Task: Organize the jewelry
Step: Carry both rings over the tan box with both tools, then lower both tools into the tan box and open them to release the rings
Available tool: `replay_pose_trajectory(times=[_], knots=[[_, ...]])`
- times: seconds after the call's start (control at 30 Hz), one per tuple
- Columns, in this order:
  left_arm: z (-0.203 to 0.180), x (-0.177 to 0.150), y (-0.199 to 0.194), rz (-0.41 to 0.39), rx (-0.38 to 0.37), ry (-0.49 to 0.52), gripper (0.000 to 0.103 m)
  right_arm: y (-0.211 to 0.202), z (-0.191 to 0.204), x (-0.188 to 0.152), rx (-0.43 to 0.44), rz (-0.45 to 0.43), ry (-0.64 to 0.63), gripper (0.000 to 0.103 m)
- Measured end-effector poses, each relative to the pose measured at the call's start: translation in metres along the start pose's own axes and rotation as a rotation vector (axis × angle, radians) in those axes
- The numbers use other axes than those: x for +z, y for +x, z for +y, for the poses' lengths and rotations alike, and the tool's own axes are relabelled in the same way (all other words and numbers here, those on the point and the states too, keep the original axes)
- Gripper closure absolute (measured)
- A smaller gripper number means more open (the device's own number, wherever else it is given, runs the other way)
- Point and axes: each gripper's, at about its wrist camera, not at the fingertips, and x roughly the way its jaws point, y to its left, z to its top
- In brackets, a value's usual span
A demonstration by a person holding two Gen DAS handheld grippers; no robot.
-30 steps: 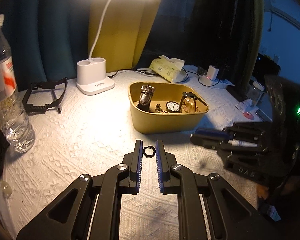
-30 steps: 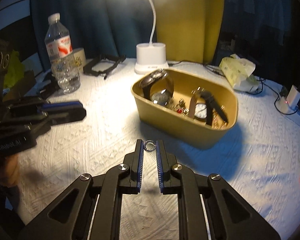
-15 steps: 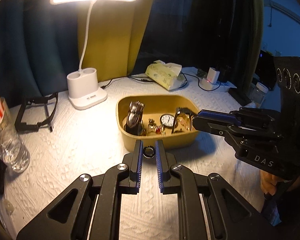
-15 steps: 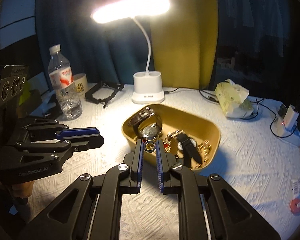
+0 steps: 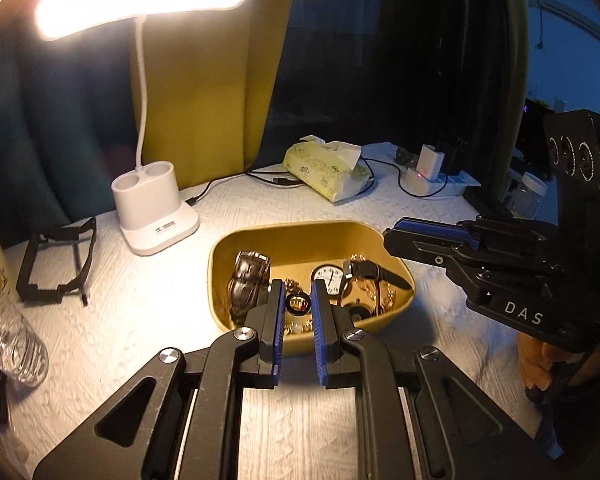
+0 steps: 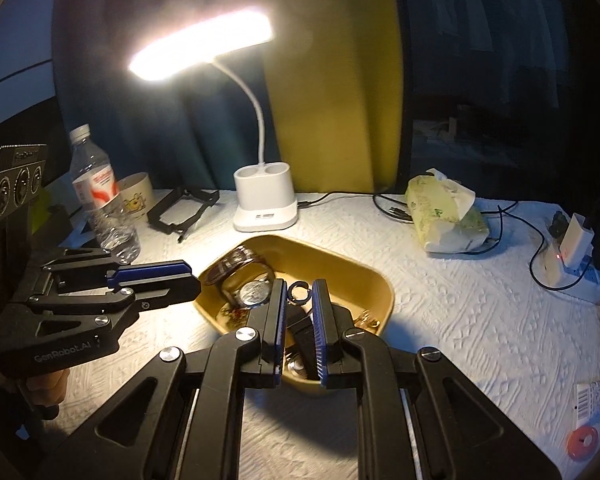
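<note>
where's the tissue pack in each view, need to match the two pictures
Left wrist view: the tissue pack lies at upper centre, behind the yellow tray and right of the white lamp base.
Right wrist view: the tissue pack lies at right of centre, behind and to the right of the yellow tray.
Shared landmark: the white lamp base, to the pack's left in both views.
</note>
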Motion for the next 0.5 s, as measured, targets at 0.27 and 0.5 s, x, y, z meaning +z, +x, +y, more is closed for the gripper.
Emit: replay_pose_trajectory(times=[0.27, 0.5], knots=[[-0.001, 0.012, 0.021, -0.013, -0.003, -0.01, 0.088, 0.011, -0.016, 0.004, 0.005, 0.009, 0.017, 0.09], [0.004, 0.022, 0.041, -0.008, -0.009, -0.014, 0.088, 0.026, -0.027, 0.01, 0.017, 0.017, 0.022, 0.09]])
